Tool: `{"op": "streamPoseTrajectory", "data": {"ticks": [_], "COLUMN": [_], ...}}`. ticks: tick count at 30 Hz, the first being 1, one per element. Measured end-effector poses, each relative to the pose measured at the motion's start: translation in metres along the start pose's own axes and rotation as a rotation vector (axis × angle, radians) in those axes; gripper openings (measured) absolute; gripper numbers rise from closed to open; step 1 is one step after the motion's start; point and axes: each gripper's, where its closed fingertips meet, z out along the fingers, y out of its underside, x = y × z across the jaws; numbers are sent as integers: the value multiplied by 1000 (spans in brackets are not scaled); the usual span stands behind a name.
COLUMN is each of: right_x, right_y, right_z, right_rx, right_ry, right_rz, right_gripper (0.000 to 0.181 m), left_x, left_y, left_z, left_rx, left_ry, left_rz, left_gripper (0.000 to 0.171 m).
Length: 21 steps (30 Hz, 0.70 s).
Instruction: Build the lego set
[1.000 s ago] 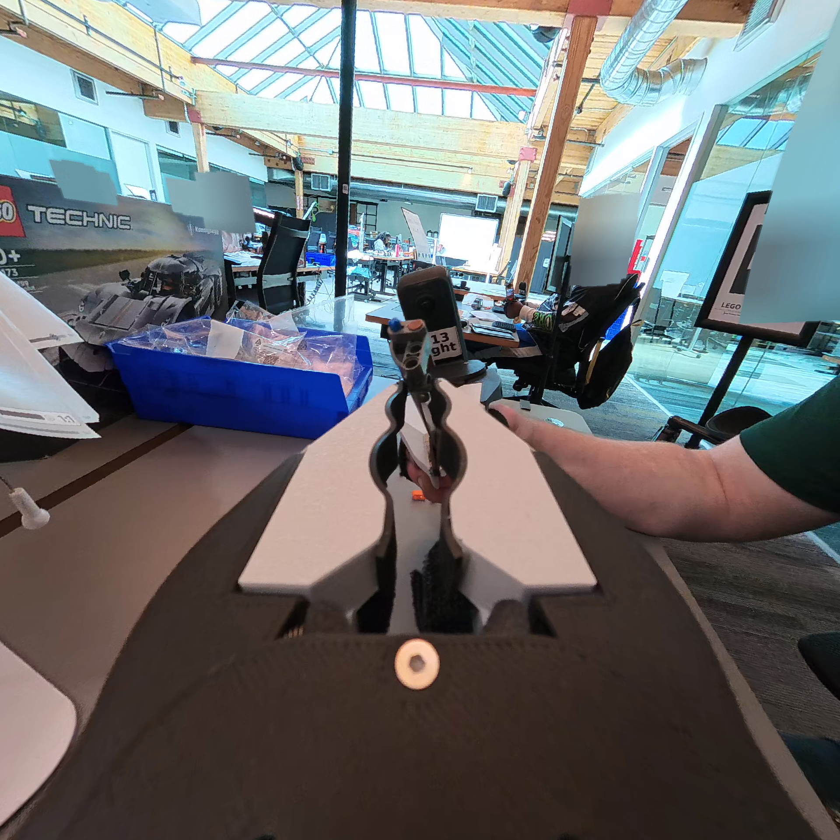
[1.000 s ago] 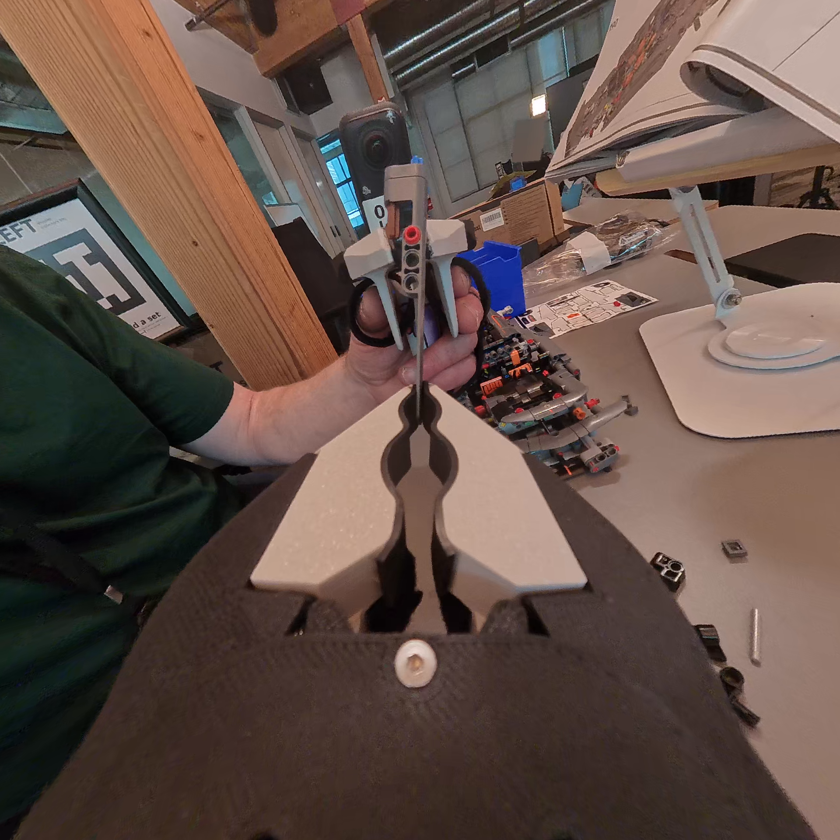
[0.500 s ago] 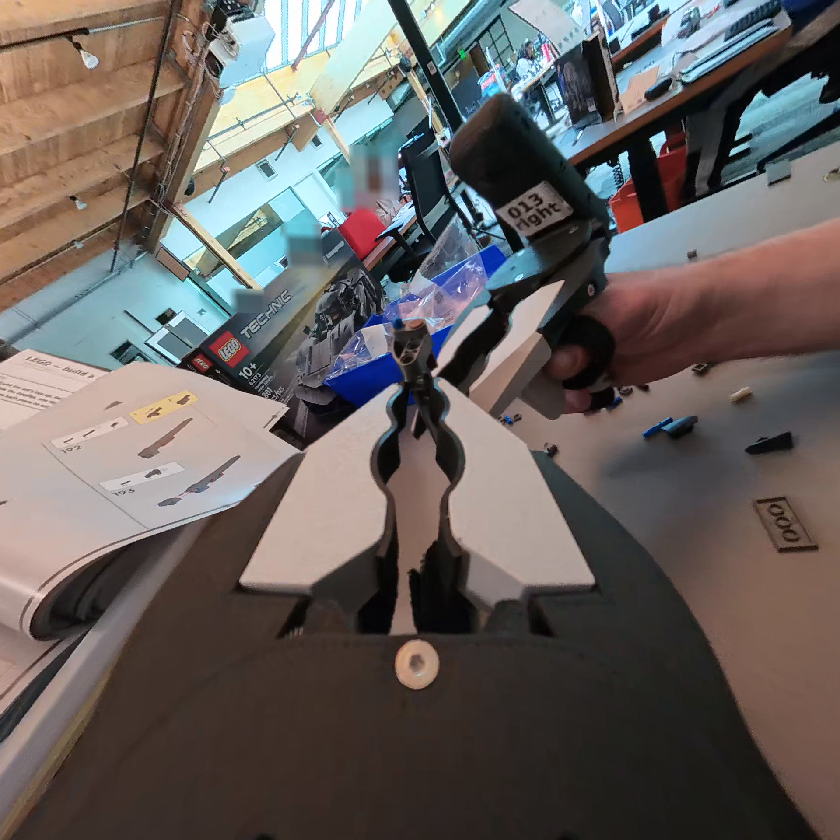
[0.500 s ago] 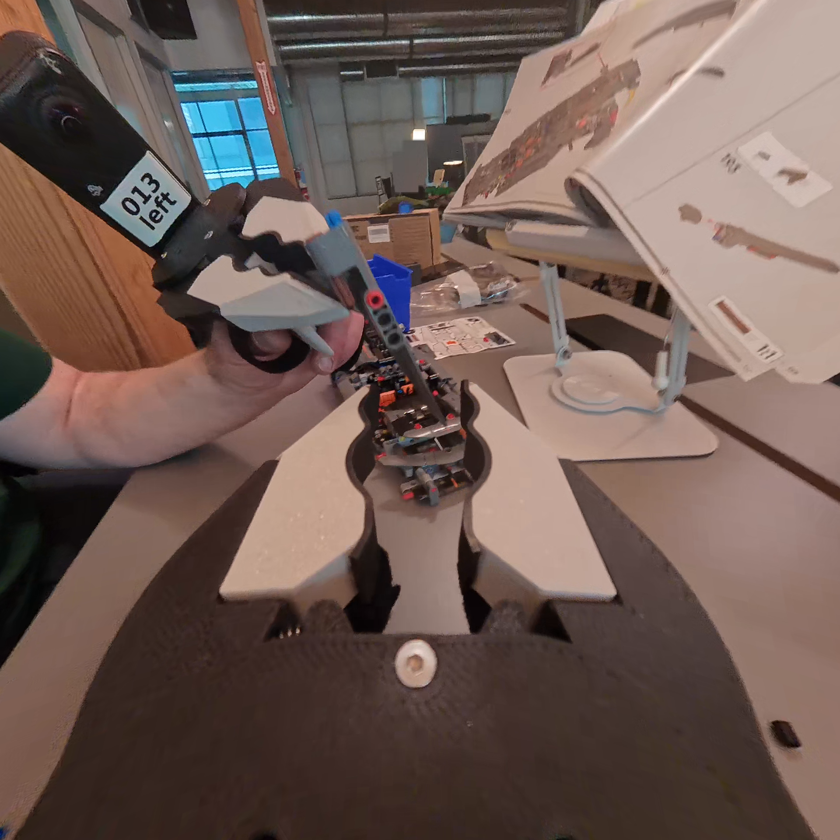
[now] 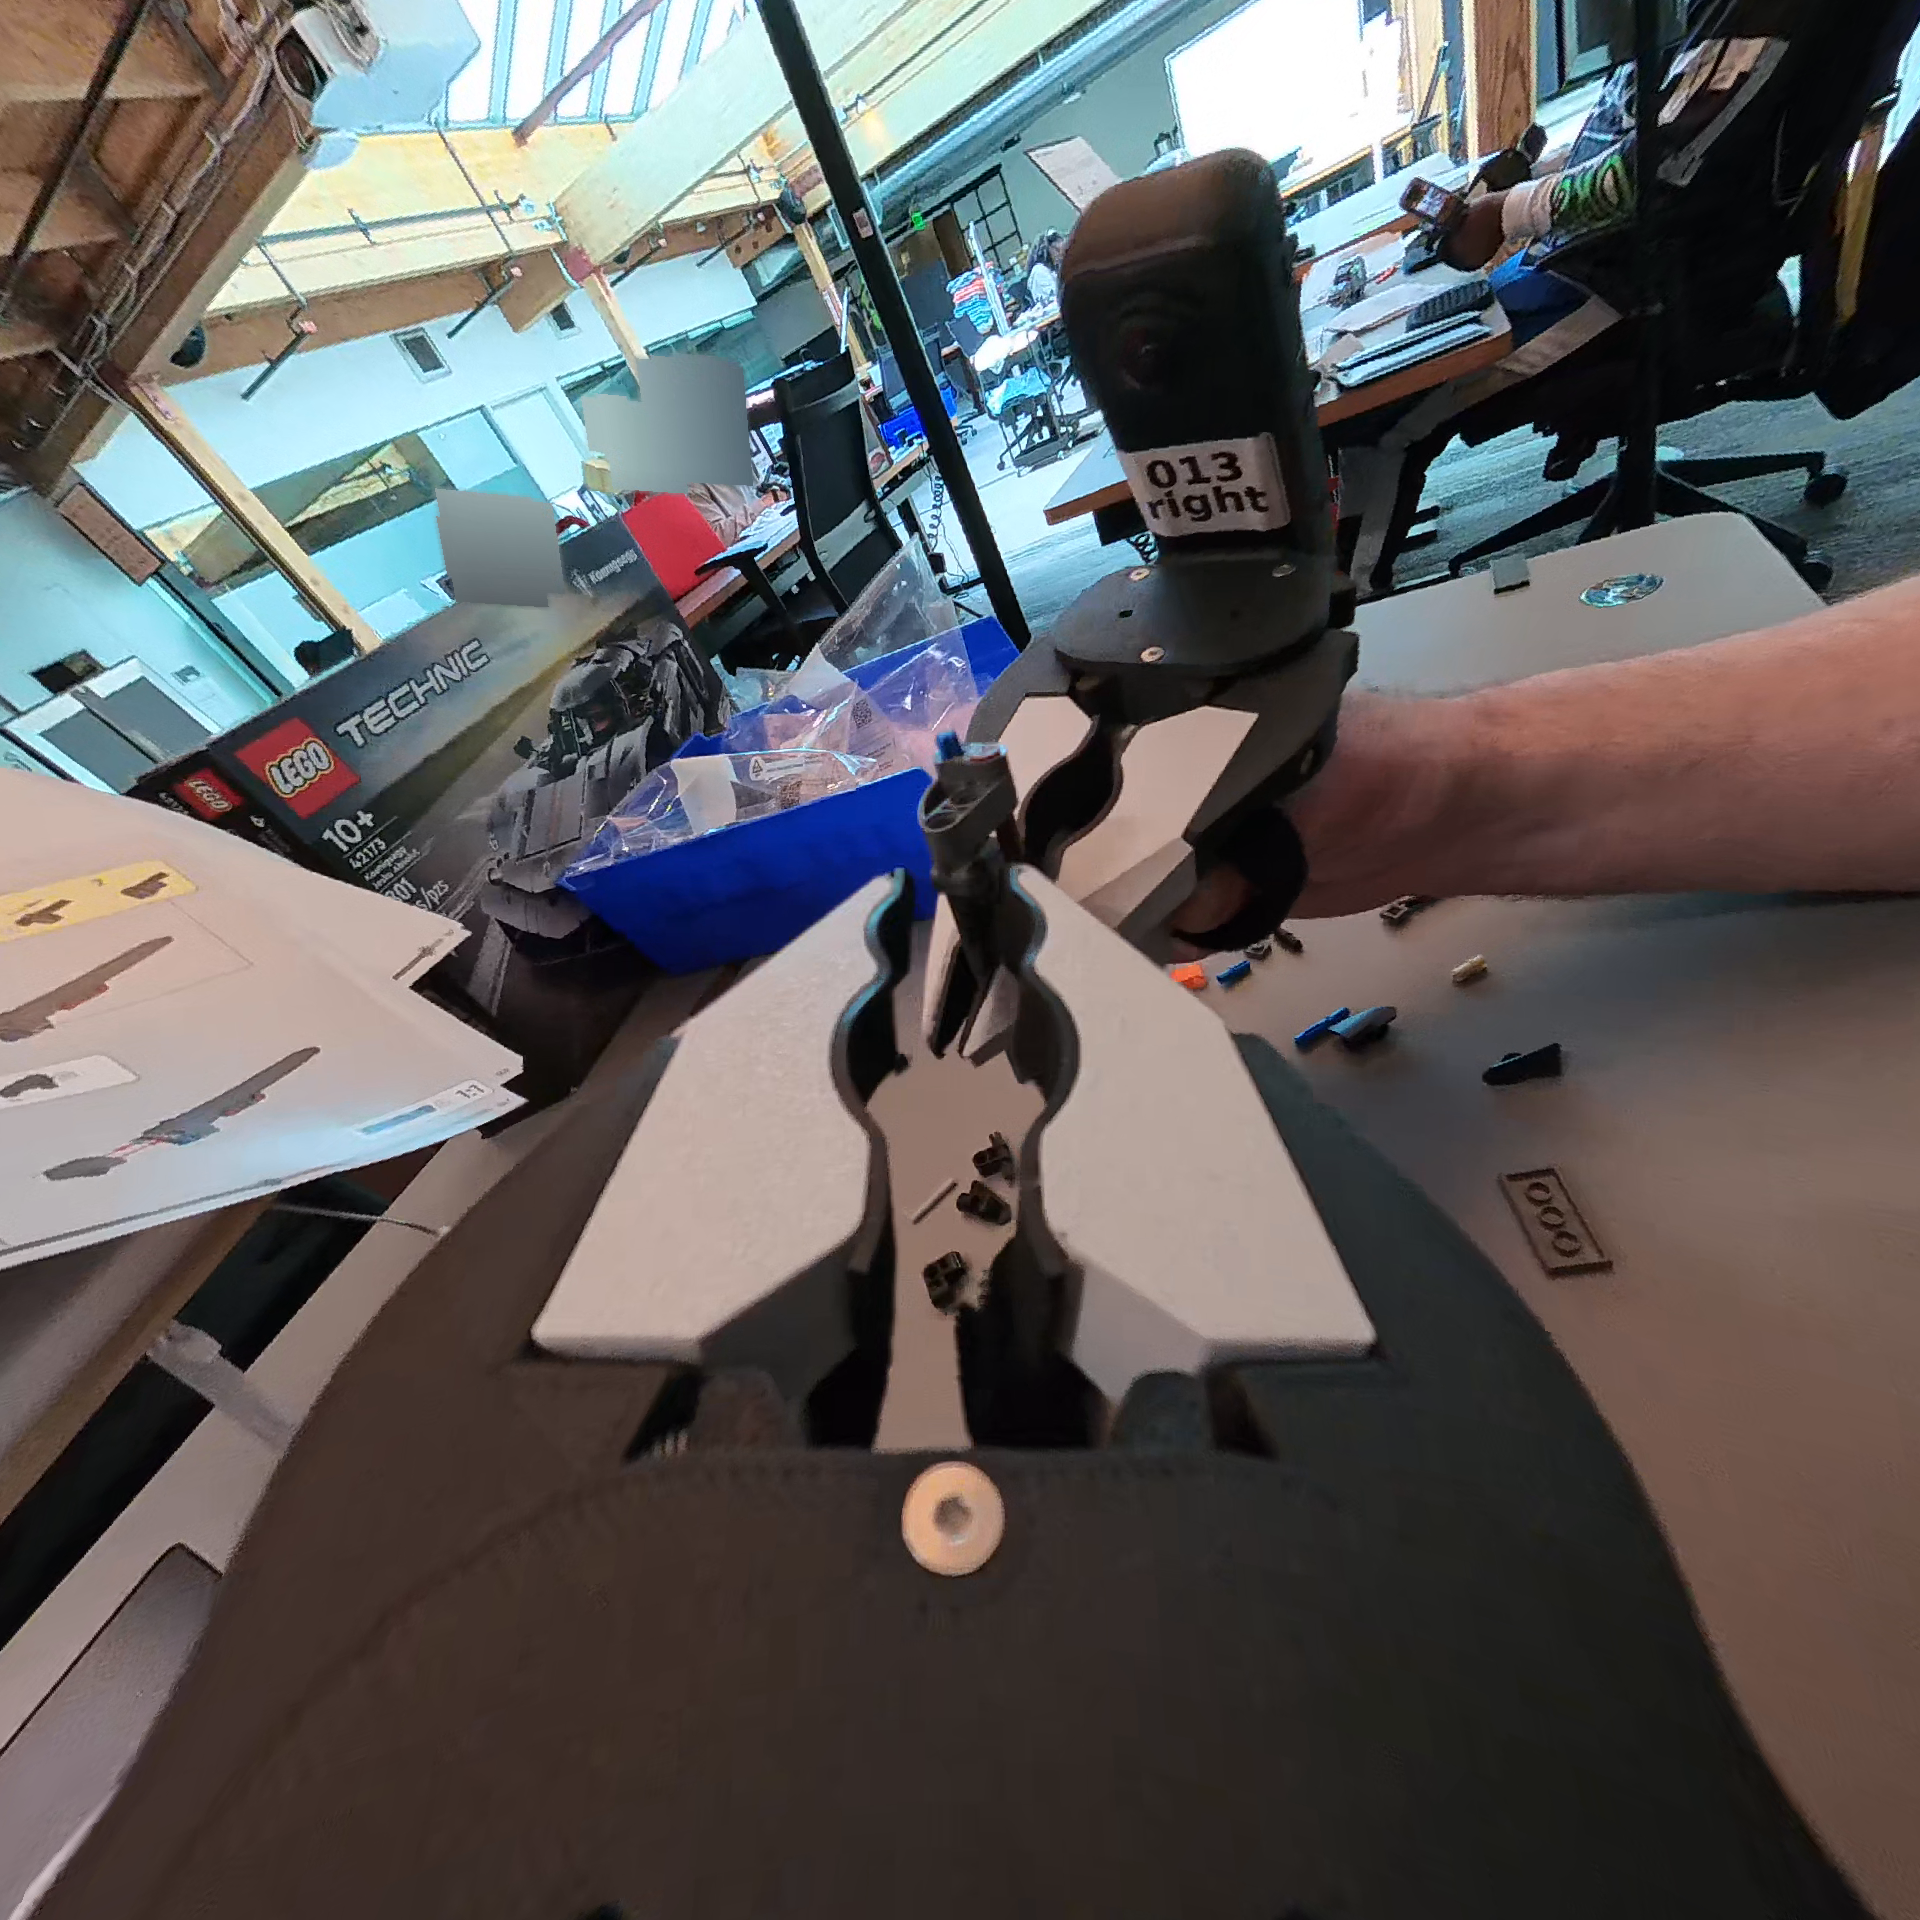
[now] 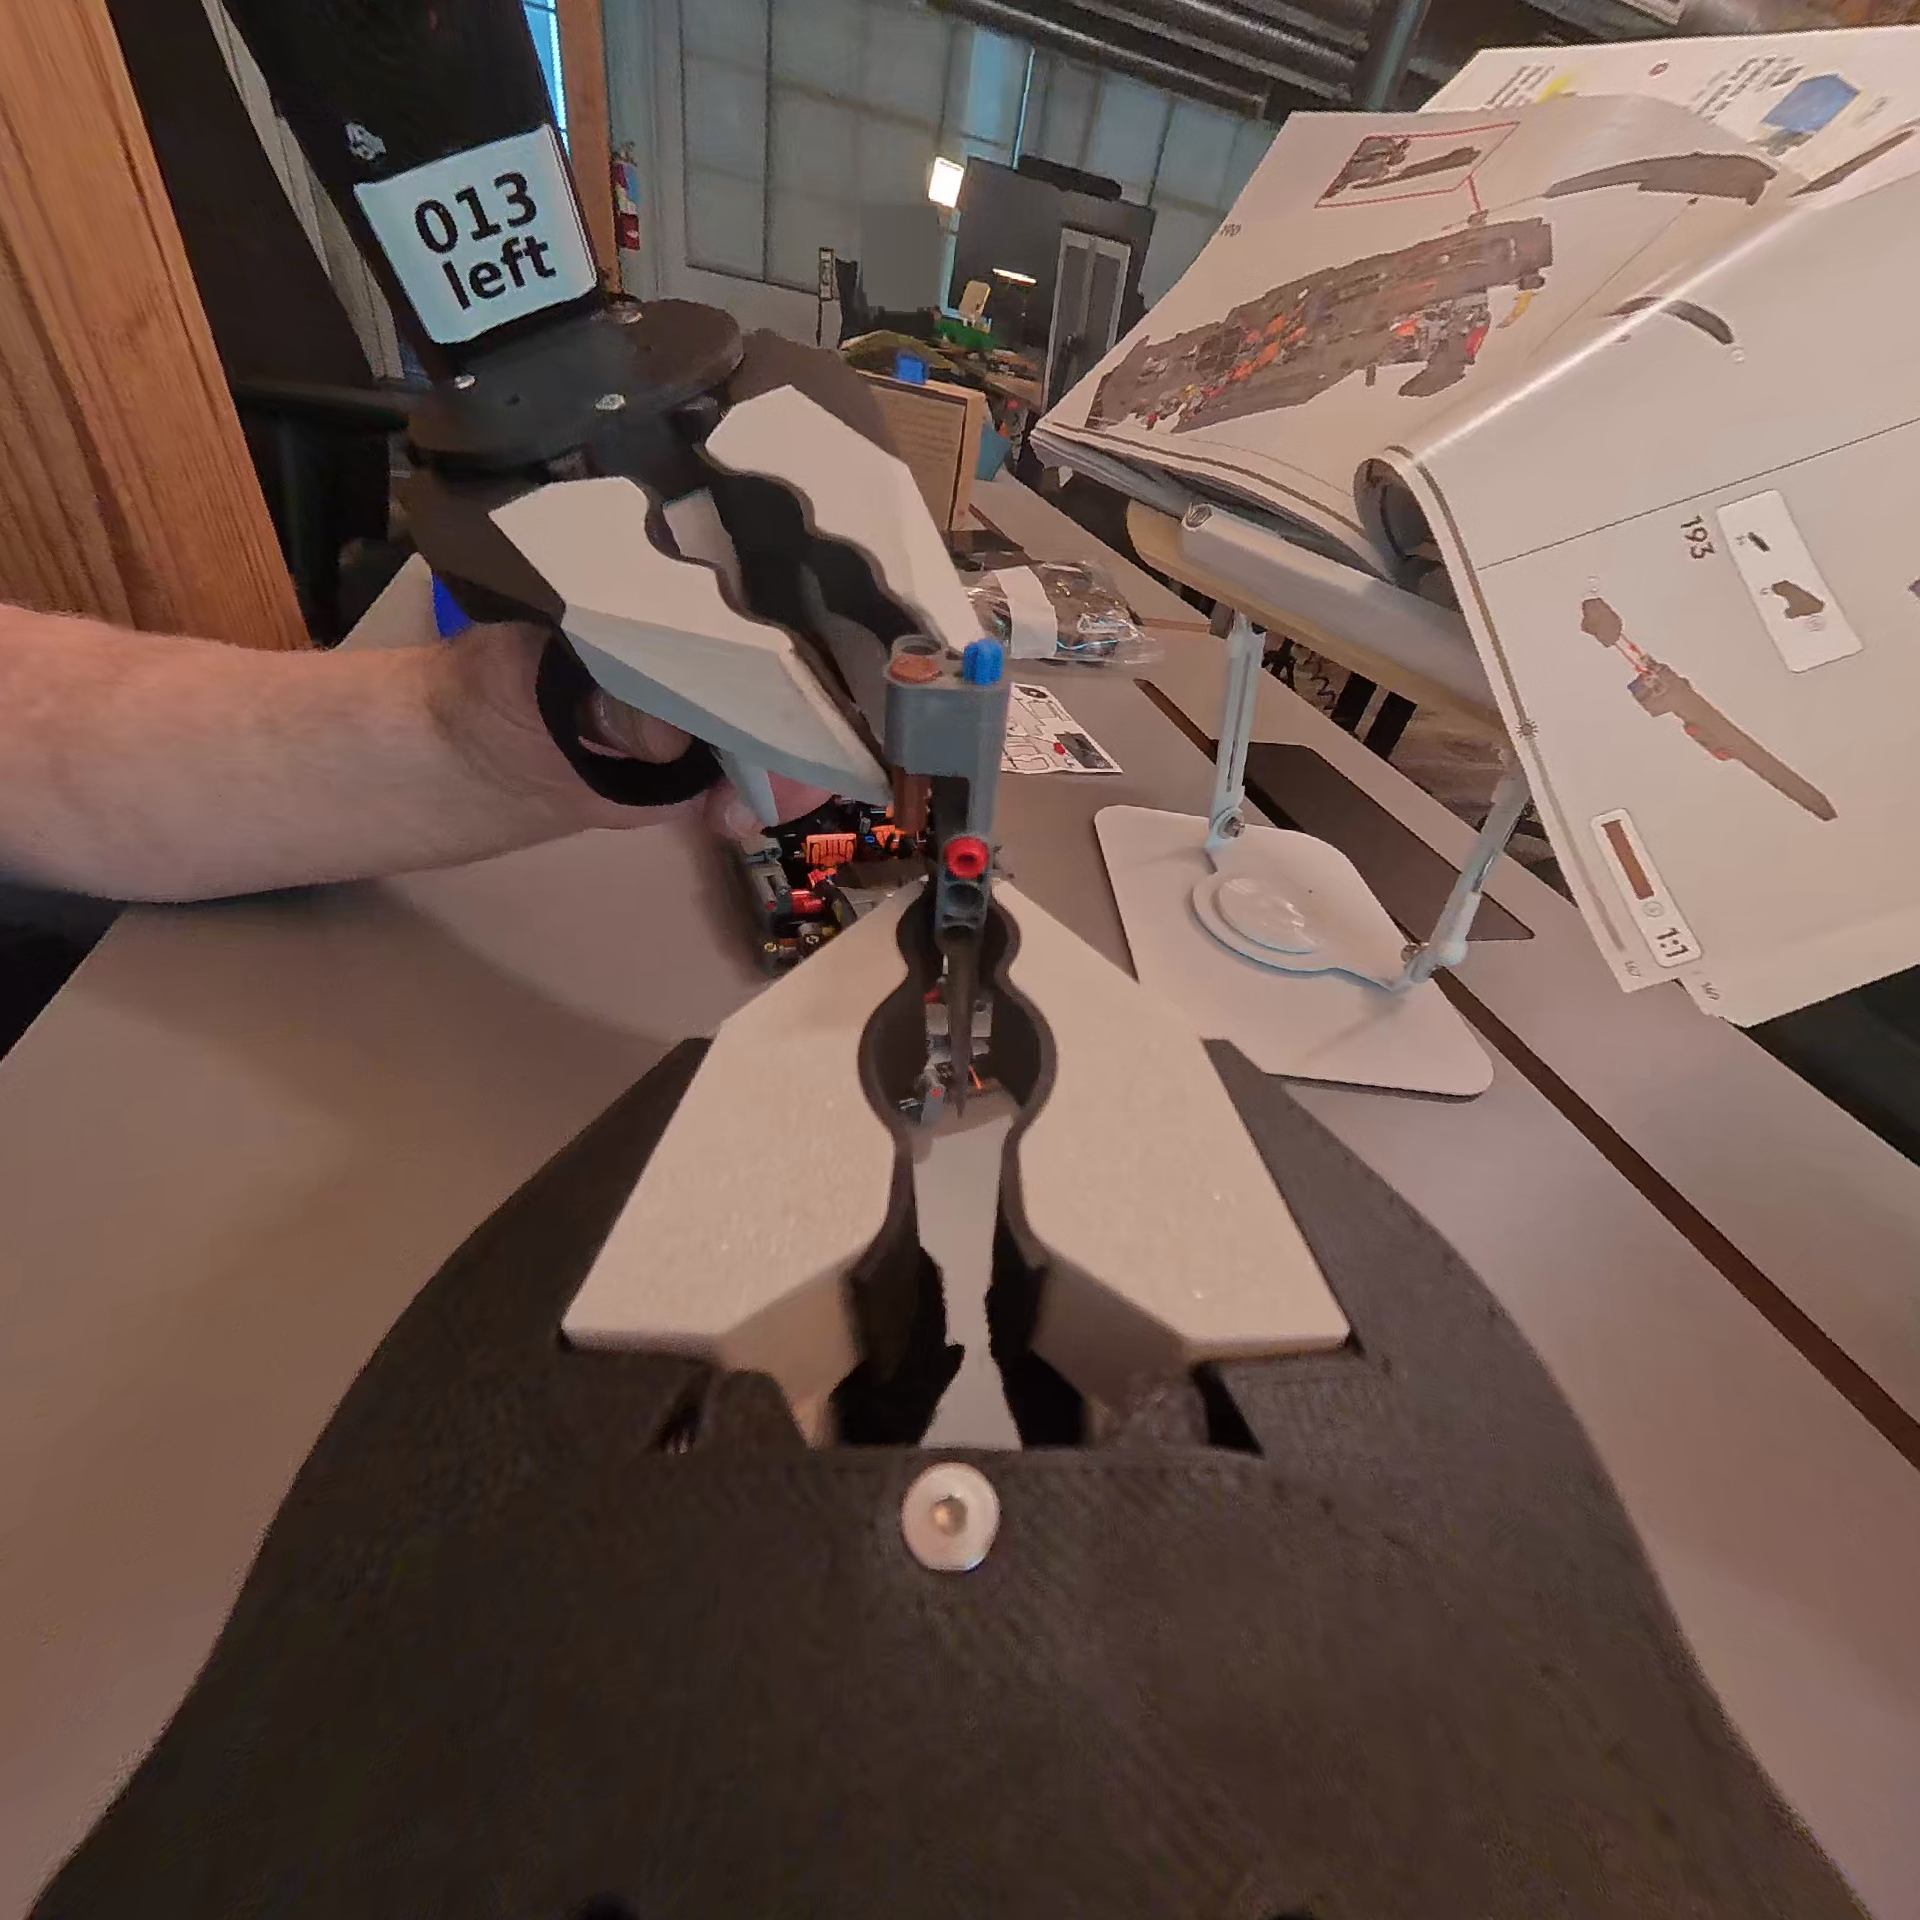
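Note:
A long grey Lego sub-assembly (image 6: 943, 727) with a blue pin on top and a red pin lower down stands upright between both grippers; it also shows in the left wrist view (image 5: 961, 821). My right gripper (image 6: 961, 896) is shut on its lower beam. My left gripper (image 5: 958, 888) has its jaws slightly apart around the same piece, with a gap beside it. In the right wrist view the left gripper's fingers (image 6: 707, 644) reach the grey top block from the left. The partly built dark model (image 6: 805, 894) lies on the table behind.
An open instruction booklet (image 6: 1455, 312) rests on a white stand (image 6: 1299, 935) to the right. A blue bin of bagged parts (image 5: 748, 862) and the set's box (image 5: 436, 748) stand at the far left. Small loose parts (image 5: 1517, 1065) lie on the grey table (image 6: 312, 1091). My left and right fingertips are right by each other.
My right gripper, open half a second ago, has closed on the sub-assembly's lower beam. My left gripper, shut on it before, has loosened a little. Both have come closer together.

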Motion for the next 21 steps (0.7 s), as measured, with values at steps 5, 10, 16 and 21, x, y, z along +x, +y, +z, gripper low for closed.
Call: {"op": "streamPoseTrajectory", "data": {"ticks": [5, 10, 16, 21], "right_x": [-1, -3, -9, -6], "right_y": [4, 7, -7, -7], "right_z": [1, 3, 1, 0], "right_rx": [-40, -60, 2, -29], "right_ry": [16, 21, 12, 44], "right_rz": [-45, -75, -105, -126], "right_gripper": [2, 2, 14, 4], "left_x": [7, 9, 11, 13], "left_y": [4, 4, 2, 4], "left_z": [3, 3, 4, 5], "left_rx": [-25, -30, 1, 14], "left_ry": [46, 51, 78, 116], "left_rz": [0, 8, -48, -94], "left_gripper": [18, 14, 9, 9]}}
